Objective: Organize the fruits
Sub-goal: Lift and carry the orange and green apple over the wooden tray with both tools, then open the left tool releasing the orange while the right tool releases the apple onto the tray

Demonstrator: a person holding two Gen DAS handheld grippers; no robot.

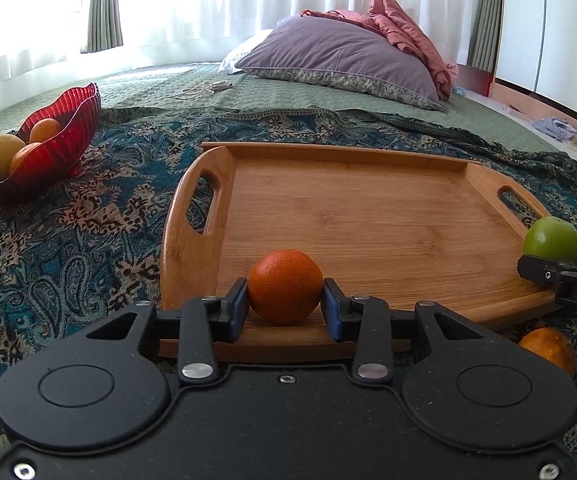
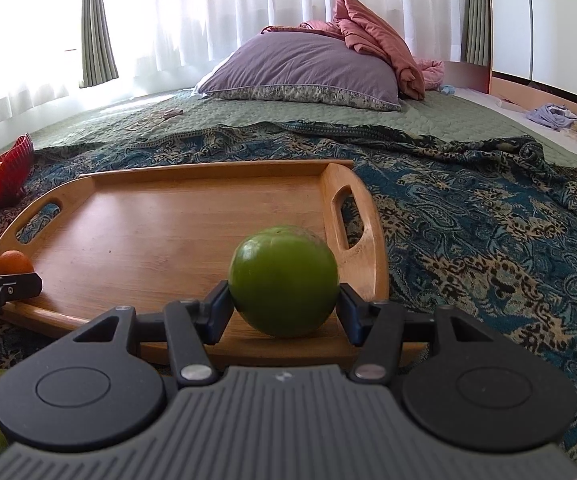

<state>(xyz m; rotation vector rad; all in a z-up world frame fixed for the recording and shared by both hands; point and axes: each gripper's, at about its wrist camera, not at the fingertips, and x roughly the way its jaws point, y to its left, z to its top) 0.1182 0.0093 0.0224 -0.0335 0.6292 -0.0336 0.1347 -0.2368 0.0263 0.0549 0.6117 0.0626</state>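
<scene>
Orange (image 1: 284, 286) pinched in left hand-held gripper (image 1: 285, 306), low over tray (image 1: 368, 216) near edge | green fruit (image 2: 283, 280) clamped in right hand-held gripper (image 2: 284, 306), same deal | tray floor straight below both

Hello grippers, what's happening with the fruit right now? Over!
Left gripper shut on orange, right gripper shut on green fruit. Both at the wooden tray's near edge. Tray floor bare, nothing blocking.

low wrist views, shared wooden tray (image 1: 348, 216)
</scene>
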